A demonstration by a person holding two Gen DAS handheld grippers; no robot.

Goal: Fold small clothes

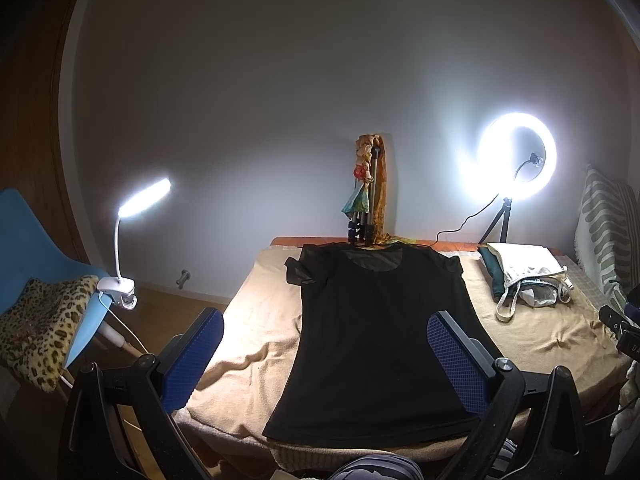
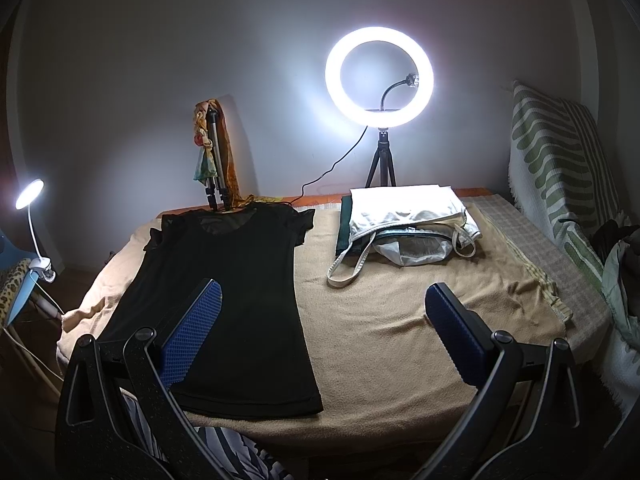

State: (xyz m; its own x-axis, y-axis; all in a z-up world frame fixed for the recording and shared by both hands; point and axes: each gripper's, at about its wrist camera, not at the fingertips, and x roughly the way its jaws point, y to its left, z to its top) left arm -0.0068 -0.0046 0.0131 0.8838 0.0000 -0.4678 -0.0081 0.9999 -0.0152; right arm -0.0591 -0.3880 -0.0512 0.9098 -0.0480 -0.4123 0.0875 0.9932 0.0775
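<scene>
A black short-sleeved top (image 1: 380,332) lies flat and spread out on a tan blanket (image 1: 260,332), neck toward the wall, hem at the near edge. My left gripper (image 1: 326,354) hovers open above its lower half, blue-padded fingers (image 1: 456,364) wide apart with nothing between them. In the right wrist view the same top (image 2: 236,300) lies to the left. My right gripper (image 2: 322,330) stands open over the bare blanket (image 2: 380,320) just right of the top, its left finger (image 2: 192,332) over the fabric.
A pile of folded pale clothes with straps (image 2: 408,228) sits at the back right. A ring light on a tripod (image 2: 379,76) and a scarf-draped tripod (image 2: 214,156) stand at the wall. A clip lamp (image 1: 140,204) sits on a blue chair (image 1: 36,236) left. A striped cushion (image 2: 560,168) leans right.
</scene>
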